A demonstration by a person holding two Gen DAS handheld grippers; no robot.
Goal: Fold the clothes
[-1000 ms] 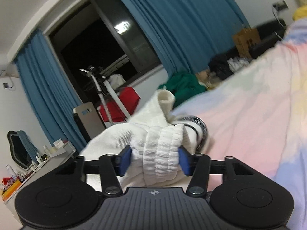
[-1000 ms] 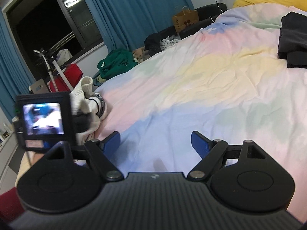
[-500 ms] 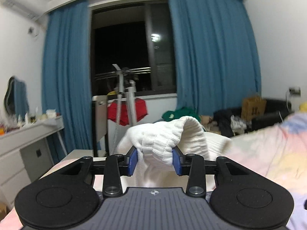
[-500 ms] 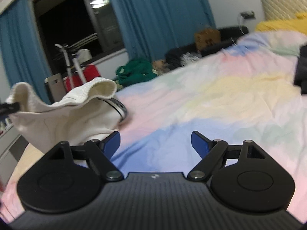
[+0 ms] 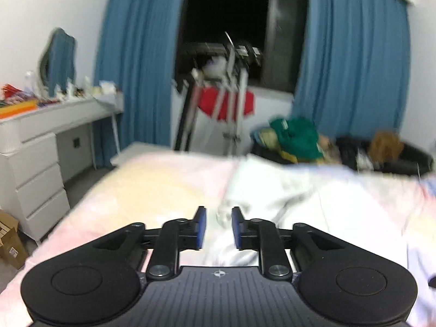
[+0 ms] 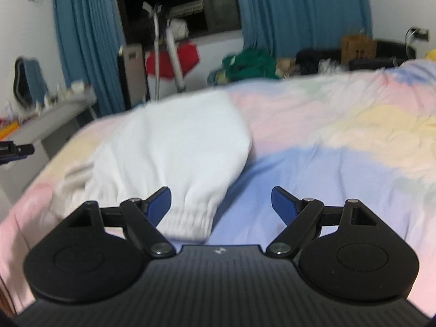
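**Bedroom scene: white garment lying on the pastel bed**

Blue curtains (image 5: 351,62) are hanging on both sides of a dark window (image 5: 226,8) at the far wall, and both views are showing some motion blur. Filling the lower half of each view, the bed (image 6: 340,141) is wearing a cover in pink, yellow and blue patches. Along the left wall a white worktop (image 5: 54,111) with drawers is carrying small cluttered items. A pale stand (image 5: 231,95) with something red behind it is standing below the window, and a green heap (image 5: 297,136) is lying just right of it, beyond the bed.

On the bed's left part the white garment (image 6: 174,147) is lying spread out, its ribbed cuff (image 6: 188,220) pointing toward the right camera.

The left tool (image 5: 218,229) is hovering low over the garment's rumpled edge, its blue pads standing a narrow gap apart; white cloth is showing in that gap, but whether the pads are gripping it cannot be told. The right tool (image 6: 221,204) is standing wide apart and gripping nothing, with the cuff lying just below its left finger (image 6: 159,203).
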